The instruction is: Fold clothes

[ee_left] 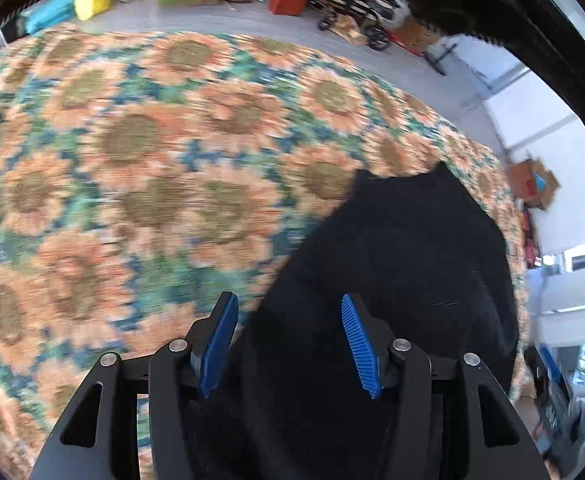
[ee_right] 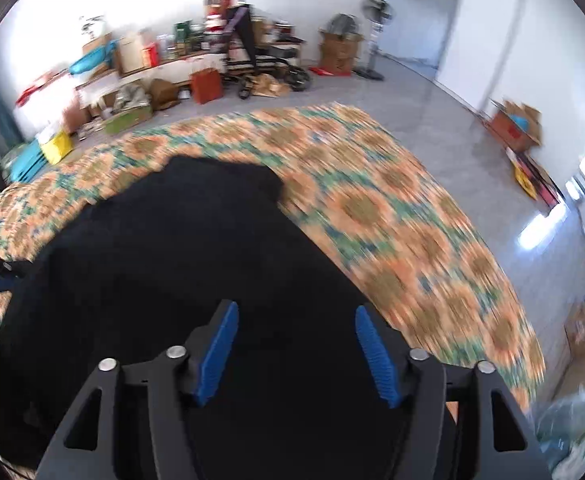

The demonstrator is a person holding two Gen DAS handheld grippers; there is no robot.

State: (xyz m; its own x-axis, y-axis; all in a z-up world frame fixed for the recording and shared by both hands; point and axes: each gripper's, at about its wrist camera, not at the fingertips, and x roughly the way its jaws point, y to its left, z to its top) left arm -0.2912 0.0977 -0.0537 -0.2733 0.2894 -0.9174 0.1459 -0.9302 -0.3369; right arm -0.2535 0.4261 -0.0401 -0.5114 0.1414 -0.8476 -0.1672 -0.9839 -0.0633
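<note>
Two hand-held grippers are hovering released above a black garment (ee_right: 164, 264).
Left hand-held gripper (ee_left: 289, 344) and right hand-held gripper (ee_right: 294, 354) are gaping, gripping nothing; the garment is lying lower-centre on the sunflower cloth (ee_right: 392, 208). Pinching matching edges should be keeping the fold square.

The garment (ee_right: 164, 264) lies spread on the patterned cloth (ee_right: 392, 208), the right gripper (ee_right: 296, 350) directly above it, the left gripper (ee_left: 290, 344) over its left edge, and boxes (ee_right: 338, 54) line the wall behind.
</note>
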